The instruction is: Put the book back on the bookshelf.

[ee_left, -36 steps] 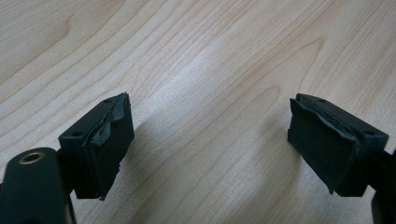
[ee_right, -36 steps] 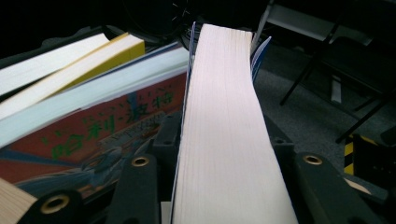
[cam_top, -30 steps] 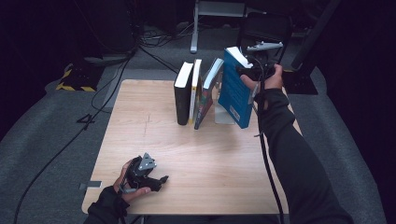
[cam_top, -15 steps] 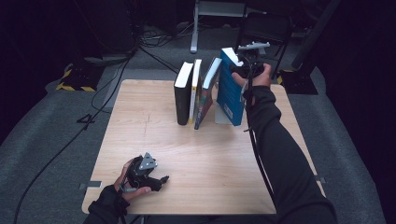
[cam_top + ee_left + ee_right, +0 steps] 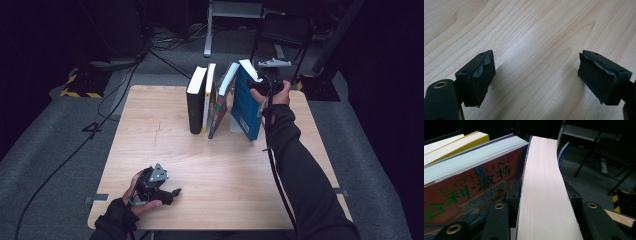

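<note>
Lowered: our right gripper (image 5: 261,89) pinches blue book (image 5: 246,107) upright beside the row | left gripper (image 5: 170,194) spread, resting on table (image 5: 150,130).

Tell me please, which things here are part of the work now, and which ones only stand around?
In the work:
- blue book, clamped between the right gripper jaws
- red book leaning right beside it
- black book and yellow book in the same row

Only around:
- left gripper, open and holding nothing above the table
- folding chair behind
- cables on the floor
</note>
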`<state>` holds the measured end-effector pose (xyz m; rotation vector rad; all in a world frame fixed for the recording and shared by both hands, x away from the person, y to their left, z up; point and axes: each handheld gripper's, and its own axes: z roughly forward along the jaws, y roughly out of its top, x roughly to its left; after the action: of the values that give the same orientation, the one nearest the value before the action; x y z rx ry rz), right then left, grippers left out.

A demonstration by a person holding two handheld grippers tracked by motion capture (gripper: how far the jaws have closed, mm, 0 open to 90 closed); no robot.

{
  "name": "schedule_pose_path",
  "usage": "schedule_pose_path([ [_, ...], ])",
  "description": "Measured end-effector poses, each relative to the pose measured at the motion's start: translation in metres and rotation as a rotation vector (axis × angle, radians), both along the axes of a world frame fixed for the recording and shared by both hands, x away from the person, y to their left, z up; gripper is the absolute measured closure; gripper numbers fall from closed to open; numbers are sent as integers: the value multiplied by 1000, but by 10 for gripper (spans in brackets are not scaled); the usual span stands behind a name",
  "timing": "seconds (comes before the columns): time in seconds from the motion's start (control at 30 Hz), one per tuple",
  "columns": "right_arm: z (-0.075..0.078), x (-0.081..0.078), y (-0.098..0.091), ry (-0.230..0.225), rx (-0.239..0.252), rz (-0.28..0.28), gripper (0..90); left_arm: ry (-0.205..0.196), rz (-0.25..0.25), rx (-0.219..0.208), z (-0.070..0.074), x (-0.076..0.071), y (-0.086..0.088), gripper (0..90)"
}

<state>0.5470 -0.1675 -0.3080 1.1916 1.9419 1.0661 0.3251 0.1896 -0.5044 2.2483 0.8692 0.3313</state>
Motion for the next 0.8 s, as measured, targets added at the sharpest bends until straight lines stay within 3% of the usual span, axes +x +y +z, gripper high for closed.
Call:
schedule_pose_path([
  [0.33, -6, -10, -12, 23, 23, -6, 567, 0, 0, -2, 0, 0, 0, 143],
  [0.57, -6, -18, -17, 21, -6, -13, 427, 0, 1, -1, 0, 0, 0, 143],
  [0.8, -1, -32, -33, 26, 37, 35, 344, -1, 4, -2, 0, 0, 0, 145],
])
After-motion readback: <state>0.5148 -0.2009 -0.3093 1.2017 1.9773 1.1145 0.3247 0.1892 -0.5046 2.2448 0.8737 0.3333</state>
